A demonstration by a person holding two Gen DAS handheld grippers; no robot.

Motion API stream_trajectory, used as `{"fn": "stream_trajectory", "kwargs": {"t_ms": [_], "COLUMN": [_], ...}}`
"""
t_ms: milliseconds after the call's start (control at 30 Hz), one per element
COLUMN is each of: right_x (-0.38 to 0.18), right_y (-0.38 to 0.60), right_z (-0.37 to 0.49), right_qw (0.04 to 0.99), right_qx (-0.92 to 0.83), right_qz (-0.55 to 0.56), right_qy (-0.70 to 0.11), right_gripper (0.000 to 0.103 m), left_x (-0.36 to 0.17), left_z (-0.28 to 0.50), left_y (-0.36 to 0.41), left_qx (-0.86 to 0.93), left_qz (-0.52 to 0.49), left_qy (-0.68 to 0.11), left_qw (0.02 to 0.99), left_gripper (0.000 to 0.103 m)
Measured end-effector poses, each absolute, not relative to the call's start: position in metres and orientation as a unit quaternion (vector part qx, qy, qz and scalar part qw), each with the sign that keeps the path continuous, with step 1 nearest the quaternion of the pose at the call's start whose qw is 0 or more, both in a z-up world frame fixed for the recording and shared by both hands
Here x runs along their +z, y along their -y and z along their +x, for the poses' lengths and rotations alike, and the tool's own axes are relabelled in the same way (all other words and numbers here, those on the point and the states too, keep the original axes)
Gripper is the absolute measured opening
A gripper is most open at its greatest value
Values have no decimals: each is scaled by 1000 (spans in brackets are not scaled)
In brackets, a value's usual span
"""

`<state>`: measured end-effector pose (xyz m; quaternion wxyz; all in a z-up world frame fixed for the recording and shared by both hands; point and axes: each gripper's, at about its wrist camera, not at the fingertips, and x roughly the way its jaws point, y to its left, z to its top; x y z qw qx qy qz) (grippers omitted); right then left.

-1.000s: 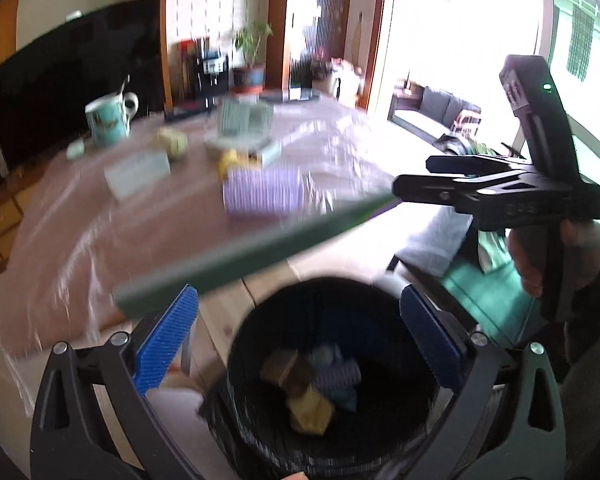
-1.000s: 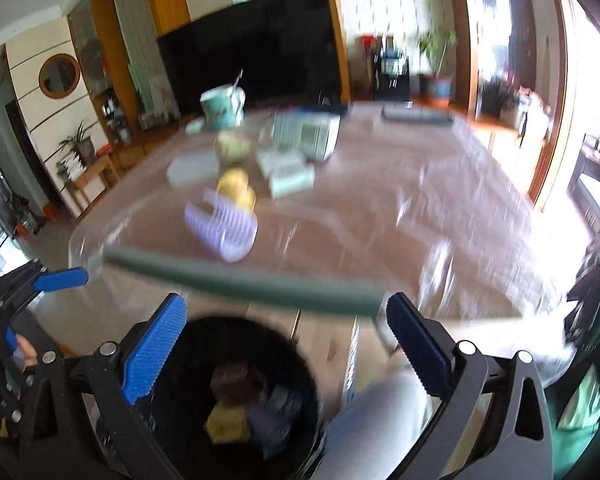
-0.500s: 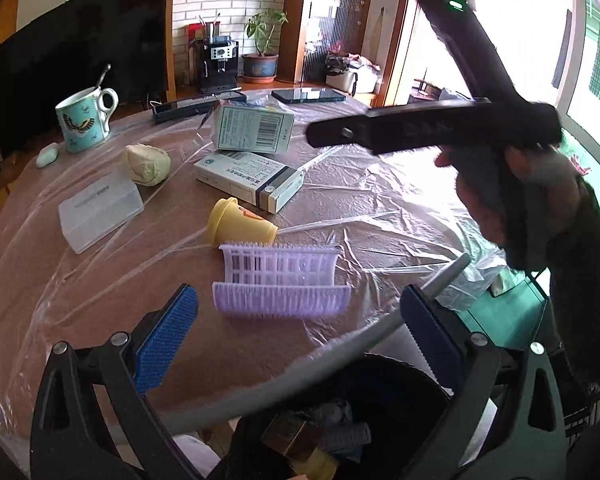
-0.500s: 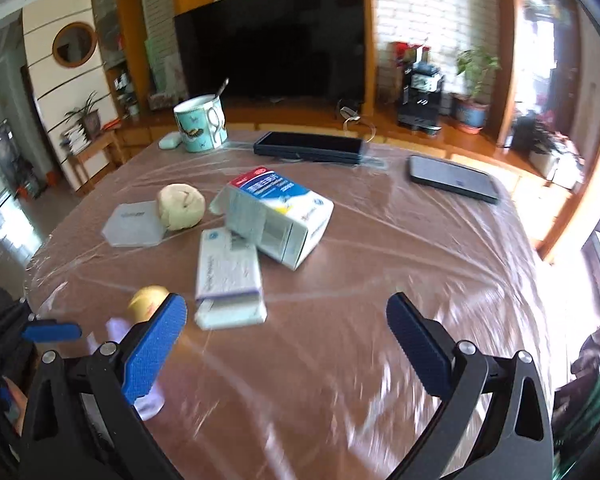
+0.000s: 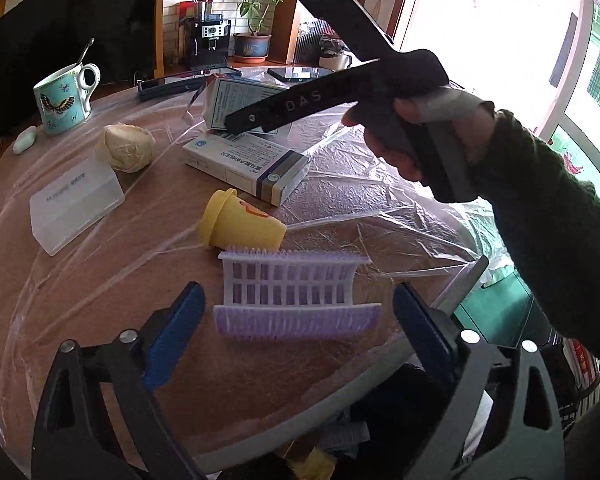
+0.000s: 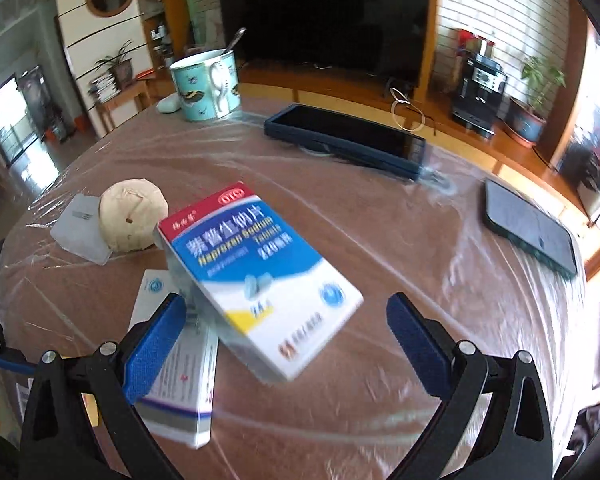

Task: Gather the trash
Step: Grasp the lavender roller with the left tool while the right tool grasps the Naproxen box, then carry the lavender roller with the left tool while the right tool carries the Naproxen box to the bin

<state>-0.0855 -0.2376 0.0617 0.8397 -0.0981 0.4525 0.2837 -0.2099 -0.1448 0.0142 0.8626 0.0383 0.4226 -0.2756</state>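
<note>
My left gripper [image 5: 296, 316] is open and empty, just short of a purple hair roller [image 5: 292, 300] near the table's front edge. A yellow cup [image 5: 240, 224] lies on its side behind the roller. My right gripper [image 6: 286, 334] is open and empty, its jaws on either side of a blue and white medicine box [image 6: 260, 288], which also shows in the left wrist view [image 5: 244, 104]. A second, flatter box [image 6: 176, 364] lies beside it and shows in the left wrist view [image 5: 248, 164] too. The black trash bin [image 5: 340, 440] sits below the table edge.
A crumpled beige ball [image 6: 132, 216], a clear plastic case [image 5: 76, 204], a butterfly mug [image 6: 206, 84], a dark phone [image 6: 344, 140] and a tablet [image 6: 528, 228] lie on the film-covered round table [image 6: 420, 280]. The right hand and its tool [image 5: 420, 92] hang over the table.
Both grippers rose from over the bin to above the table. The right one moved forward to straddle the blue medicine box; the left one closed in on the purple roller.
</note>
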Motion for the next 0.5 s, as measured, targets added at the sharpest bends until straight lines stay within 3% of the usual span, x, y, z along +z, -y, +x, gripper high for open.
{"fn": "stream_trajectory", "kwargs": {"t_ms": [67,167,233,333,500], "right_x": [62,63,64,67,70], "right_y": [236,232,230,229,232], "right_z": [-83,-85,-87,-91,-94], "right_qw": [836,829,825,826,825], "right_qx": [295,312,320,318,322], "right_qz": [-88,-75,-68,-62,-31], "right_qy": [-454,-458,-461,-462,-464], "right_gripper": [98,82,64,51,48], "left_x": [12,12,12,13,13], "left_z": [-209,-211,-212,-213,-213], "left_y": [145,146,146,144,142], "left_qx": [-274,-272,-275,-275,-280], "left_qz": [43,48,46,48,44], "left_qy": [-425,-427,-425,-424,-426], "left_qw": [862,861,861,862,859], "left_gripper": [89,82,77,77,76]}}
